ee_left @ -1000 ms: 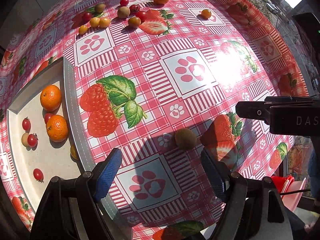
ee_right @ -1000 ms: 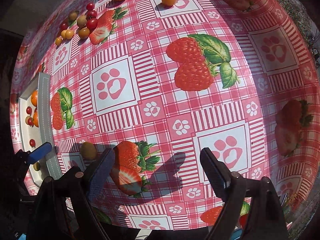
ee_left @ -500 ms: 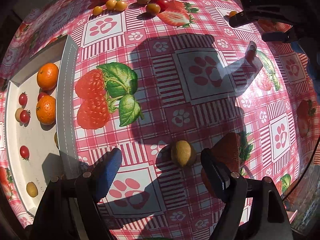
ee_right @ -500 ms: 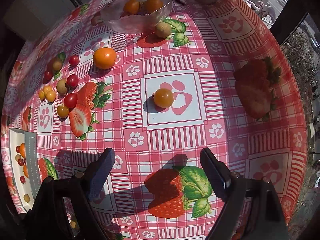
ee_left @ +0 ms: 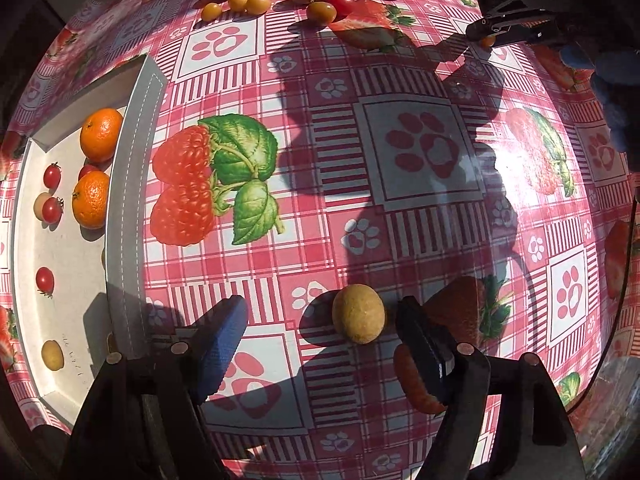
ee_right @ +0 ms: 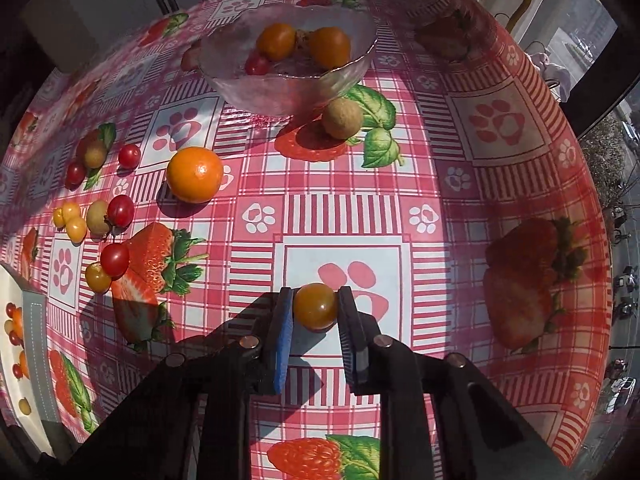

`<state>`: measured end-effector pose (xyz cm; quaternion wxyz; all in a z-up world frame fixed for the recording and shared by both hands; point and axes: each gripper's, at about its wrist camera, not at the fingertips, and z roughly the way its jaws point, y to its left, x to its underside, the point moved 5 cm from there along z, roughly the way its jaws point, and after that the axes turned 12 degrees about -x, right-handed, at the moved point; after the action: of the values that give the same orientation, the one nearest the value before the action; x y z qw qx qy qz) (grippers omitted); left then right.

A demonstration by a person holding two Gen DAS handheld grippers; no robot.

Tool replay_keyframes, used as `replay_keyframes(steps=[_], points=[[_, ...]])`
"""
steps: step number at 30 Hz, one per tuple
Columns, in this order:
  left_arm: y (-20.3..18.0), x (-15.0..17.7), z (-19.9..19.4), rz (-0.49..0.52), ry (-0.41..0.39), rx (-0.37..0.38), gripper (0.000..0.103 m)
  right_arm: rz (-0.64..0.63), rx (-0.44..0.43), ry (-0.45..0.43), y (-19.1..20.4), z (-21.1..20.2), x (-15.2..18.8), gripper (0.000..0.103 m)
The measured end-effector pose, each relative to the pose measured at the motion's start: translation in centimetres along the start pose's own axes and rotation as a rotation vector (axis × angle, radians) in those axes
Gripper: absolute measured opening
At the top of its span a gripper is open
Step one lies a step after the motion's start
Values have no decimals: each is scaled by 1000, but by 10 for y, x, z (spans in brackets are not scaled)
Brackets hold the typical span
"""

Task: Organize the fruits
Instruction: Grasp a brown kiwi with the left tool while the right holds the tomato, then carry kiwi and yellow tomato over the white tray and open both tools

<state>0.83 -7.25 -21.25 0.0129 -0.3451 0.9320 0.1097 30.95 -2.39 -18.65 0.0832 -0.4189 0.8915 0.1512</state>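
The right gripper (ee_right: 316,307) pinches an orange cherry tomato (ee_right: 315,305) on the tabletop (ee_right: 500,200), probably to sort it. The left gripper (ee_left: 324,334), jaws closing but not touching, straddles a kiwi (ee_left: 359,313) beside the white tray (ee_left: 120,216).

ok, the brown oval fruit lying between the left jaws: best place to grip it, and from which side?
Grip the brown oval fruit across its narrow middle, coming straight down from above. It lies flat on the tablecloth with its long axis running away from the camera, so the left gripper pads meet its short sides. The jaws are closing, fruit between them but nearer the right pad: shift slightly right to centre it.
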Motion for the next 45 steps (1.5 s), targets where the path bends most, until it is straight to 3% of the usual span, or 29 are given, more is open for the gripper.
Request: replay_keyframes(steps=[5,7,12,19,24,32,45], points=[[-9,-4,-9,35,-13,15,52,24,-60,-1,-3,-12,18,24],[-14,-5,-12,54,-21,24,38,34,-86,2,-2,-20,32,24],[-17,-7,-15,81,-20,62,27,53,-136,30,10,-32,74,24],[-3,-9,-15,53,4,137,27,124,-180,80,24,-45,134,24],[9,-11,-20,58,-2,157,27,154,-196,96,39,-51,154,24],[28,-14,-53,65,-53,192,27,131,-225,124,73,-64,168,24],[115,-6,-68,-47,-105,152,27,-19,-274,156,157,-66,154,24]])
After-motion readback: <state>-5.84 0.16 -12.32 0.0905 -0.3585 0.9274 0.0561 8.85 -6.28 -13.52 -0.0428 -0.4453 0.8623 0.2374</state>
